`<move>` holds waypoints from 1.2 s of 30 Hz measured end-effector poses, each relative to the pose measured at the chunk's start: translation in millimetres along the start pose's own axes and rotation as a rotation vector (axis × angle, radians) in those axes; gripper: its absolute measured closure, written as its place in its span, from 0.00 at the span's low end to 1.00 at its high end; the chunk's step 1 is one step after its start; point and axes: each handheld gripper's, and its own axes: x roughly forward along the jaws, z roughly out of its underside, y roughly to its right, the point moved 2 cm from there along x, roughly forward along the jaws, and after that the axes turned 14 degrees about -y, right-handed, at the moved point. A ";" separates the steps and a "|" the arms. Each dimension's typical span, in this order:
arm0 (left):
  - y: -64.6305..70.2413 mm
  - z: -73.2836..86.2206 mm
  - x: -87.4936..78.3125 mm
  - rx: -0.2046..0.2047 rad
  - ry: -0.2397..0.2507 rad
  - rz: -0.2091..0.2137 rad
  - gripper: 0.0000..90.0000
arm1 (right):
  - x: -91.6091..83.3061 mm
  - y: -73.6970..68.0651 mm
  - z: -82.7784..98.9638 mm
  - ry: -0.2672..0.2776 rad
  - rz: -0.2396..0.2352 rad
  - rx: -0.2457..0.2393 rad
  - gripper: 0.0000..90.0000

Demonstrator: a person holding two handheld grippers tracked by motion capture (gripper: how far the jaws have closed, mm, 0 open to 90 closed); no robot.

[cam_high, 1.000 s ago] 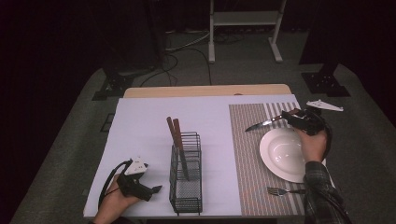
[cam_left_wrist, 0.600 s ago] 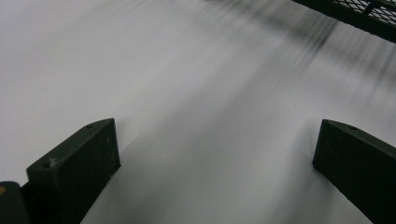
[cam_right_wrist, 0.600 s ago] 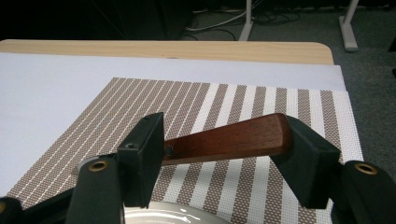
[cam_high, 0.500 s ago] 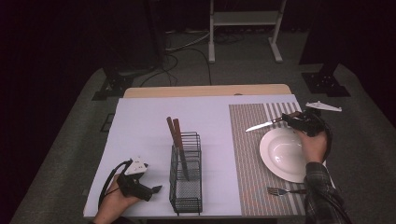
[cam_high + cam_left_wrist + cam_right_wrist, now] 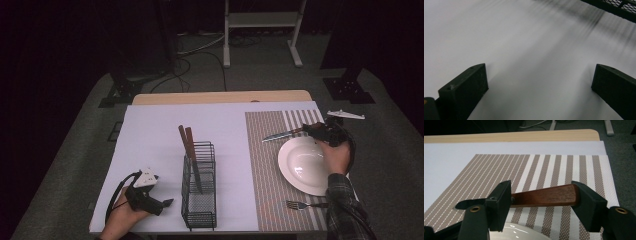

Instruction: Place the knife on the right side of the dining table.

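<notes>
Two hands in the high view, and very little has changed over the last second. The left claw (image 5: 167, 202) has stayed parked on the desk (image 5: 150, 135) just to the near left of the wire basket (image 5: 200, 200). In the left gripper view its jaws stand wide apart over bare white surface with nothing between them: released.

The right claw (image 5: 309, 131) sits at the far edge of the plate (image 5: 305, 165), almost where it was a second ago. The knife (image 5: 280, 134) has kept its place too. It lies across the striped placemat (image 5: 265, 165) just beyond the plate, blade pointing left and wooden handle toward the claw.

In the right gripper view the handle (image 5: 546, 195) runs crosswise from one jaw to the other, low over the mat, one end at the right jaw and the blade end behind the left. The jaws are parted about as wide as that handle. I cannot tell whether the pads still press on it or merely straddle it.

Judgement: this is a table setting, and the knife is at or very near its resting spot. With the hand holding steady, this reads as the set-down and release step rather than a carry.

The fork (image 5: 300, 204) already lies on the mat, near side of the plate. Two wooden-handled pieces (image 5: 186, 140) stand in the basket, probably next.
</notes>
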 end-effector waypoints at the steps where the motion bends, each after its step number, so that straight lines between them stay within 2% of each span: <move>1: 0.0 0.0 0.0 0.000 0.000 0.000 0.00 | 0.6 0.4 0.2 -0.003 0.000 0.001 0.38; 15: 0.0 0.0 0.0 0.000 0.000 0.000 0.00 | 5.8 6.9 4.1 -0.031 -0.011 0.041 0.38; 36: 0.0 0.0 0.0 0.000 0.000 0.000 0.00 | 9.6 9.3 4.0 -0.088 0.014 0.069 0.37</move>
